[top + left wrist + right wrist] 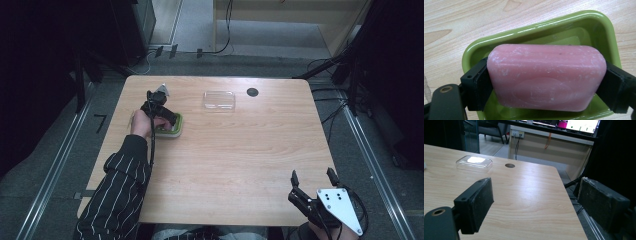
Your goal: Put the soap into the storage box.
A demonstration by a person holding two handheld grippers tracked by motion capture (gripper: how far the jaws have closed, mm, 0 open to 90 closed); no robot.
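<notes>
A pink bar of soap (546, 76) sits over a green soap dish (534, 30), and my left gripper (546, 85) is shut on its two short ends. In the high view the left gripper (169, 121) points down into the green dish (176, 131) at the table's left. A clear plastic lid (219, 99) lies at the back middle, also visible as the lid (474, 162) in the right gripper view. My right gripper (313, 176) hovers at the table's front right corner, open with nothing between its pads (482, 197).
A round cable hole (252, 92) is in the wooden table (240, 155) near the back right. The table's right edge (571, 202) drops off beside the right gripper. Cables and dark frames stand on the floor around the table.
</notes>
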